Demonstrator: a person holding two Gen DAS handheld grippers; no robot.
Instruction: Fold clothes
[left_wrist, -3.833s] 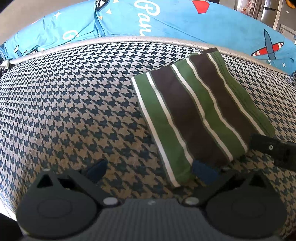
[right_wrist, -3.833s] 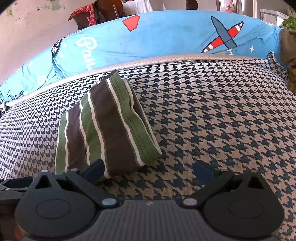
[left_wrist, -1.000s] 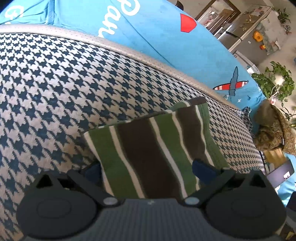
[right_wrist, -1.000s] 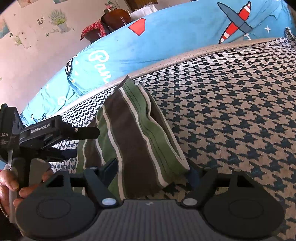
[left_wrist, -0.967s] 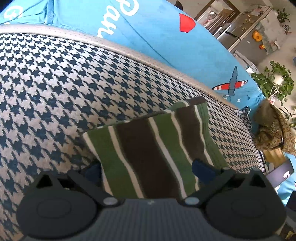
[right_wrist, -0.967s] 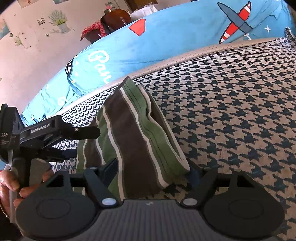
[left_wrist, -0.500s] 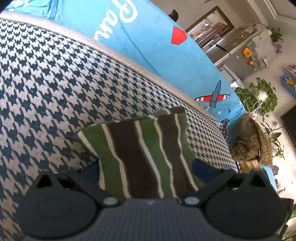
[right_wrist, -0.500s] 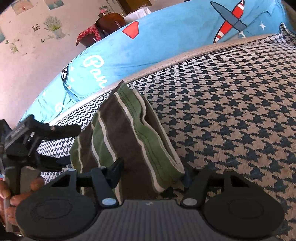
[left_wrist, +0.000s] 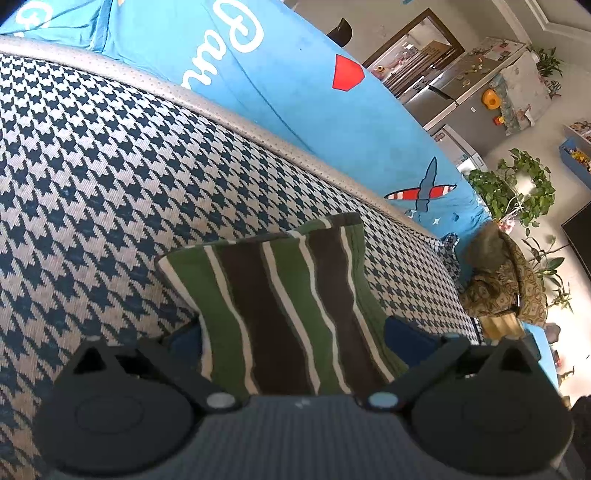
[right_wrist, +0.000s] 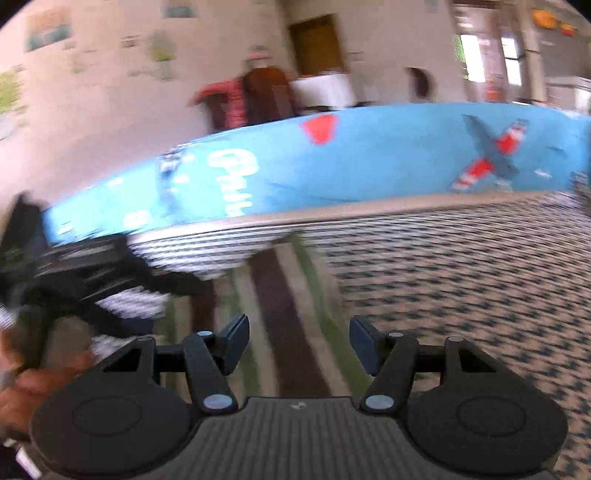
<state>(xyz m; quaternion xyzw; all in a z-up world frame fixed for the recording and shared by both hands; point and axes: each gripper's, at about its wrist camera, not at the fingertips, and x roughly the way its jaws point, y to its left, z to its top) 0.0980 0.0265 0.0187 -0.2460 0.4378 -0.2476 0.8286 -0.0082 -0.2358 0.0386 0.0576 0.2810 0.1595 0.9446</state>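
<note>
Straddling folded striped garment, left gripper spread wide; right gripper apart, near garment's edge.

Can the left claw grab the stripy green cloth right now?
Probably yes. The left claw is open, and the folded stripy cloth on the checked cushion already lies between its fingers, with nothing in the way.

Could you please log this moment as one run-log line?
garment: folded striped cloth on houndstooth cushion | left gripper: open, straddling it | right gripper: open, view blurred
</note>
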